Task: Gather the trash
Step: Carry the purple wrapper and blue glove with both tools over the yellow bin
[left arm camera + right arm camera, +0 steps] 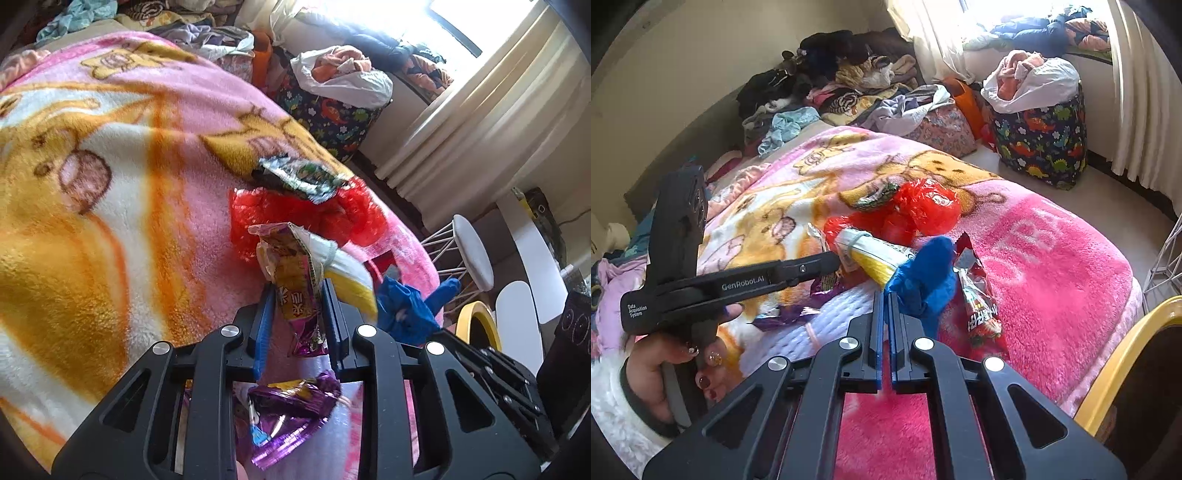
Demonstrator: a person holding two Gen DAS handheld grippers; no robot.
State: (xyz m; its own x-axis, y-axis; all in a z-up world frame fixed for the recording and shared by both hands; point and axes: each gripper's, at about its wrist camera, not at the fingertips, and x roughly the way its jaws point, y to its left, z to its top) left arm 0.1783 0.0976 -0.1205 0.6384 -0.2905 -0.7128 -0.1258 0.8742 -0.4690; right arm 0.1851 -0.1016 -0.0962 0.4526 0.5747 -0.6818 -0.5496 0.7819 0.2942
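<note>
Left gripper fingers clamp purple snack wrapper, frame center; right gripper fingers pinch blue glove over bed.

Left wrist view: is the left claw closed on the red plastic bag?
No, the left claw grips a purple snack wrapper; the red plastic bag lies beyond it on the blanket.
</note>
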